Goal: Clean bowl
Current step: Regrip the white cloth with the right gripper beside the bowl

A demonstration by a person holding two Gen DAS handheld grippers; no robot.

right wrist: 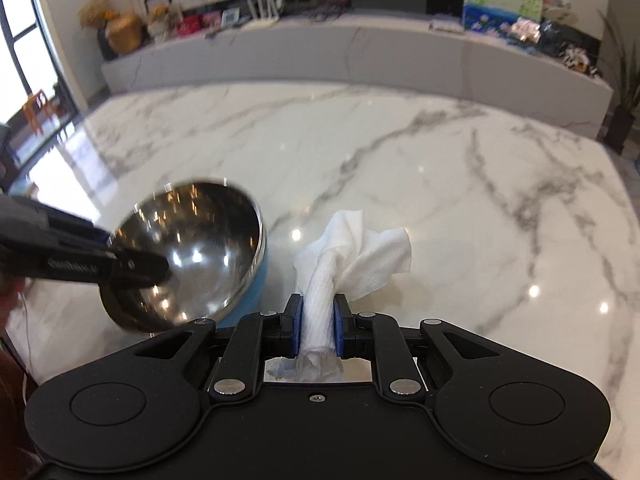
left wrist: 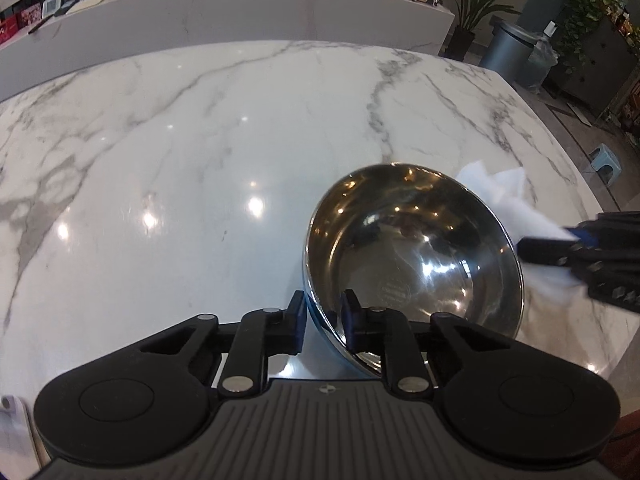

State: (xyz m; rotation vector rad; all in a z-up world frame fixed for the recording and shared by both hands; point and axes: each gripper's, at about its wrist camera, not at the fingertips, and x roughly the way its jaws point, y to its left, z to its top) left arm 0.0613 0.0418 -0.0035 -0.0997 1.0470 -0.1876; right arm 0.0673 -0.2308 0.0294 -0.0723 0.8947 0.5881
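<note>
Left gripper [left wrist: 323, 308], nearest the left wrist camera, is clamped on the near rim of the bowl [left wrist: 416, 256], one finger outside the wall and one inside. The bowl is steel inside with a blue outer skin, tilted with its mouth toward the right, held above the desk [left wrist: 200, 152]. A round stamp is embossed in the bowl's bottom; its wording is too small to read.

Right gripper [right wrist: 316, 316] is closed on a twisted white tissue [right wrist: 352, 256], whose loose end fans out ahead of the fingers. In the right wrist view the tissue is just beside the bowl [right wrist: 192, 248], apart from it. White lettering runs along the left gripper [right wrist: 132, 268] body in that view; it is blurred and illegible.

The desk is white marble with grey veins. Its surface beyond the bowl and tissue is open to the far edge. Its right edge curves close behind the right gripper [left wrist: 560, 246]. A bin [left wrist: 510, 50] stands on the floor past the far right corner.
</note>
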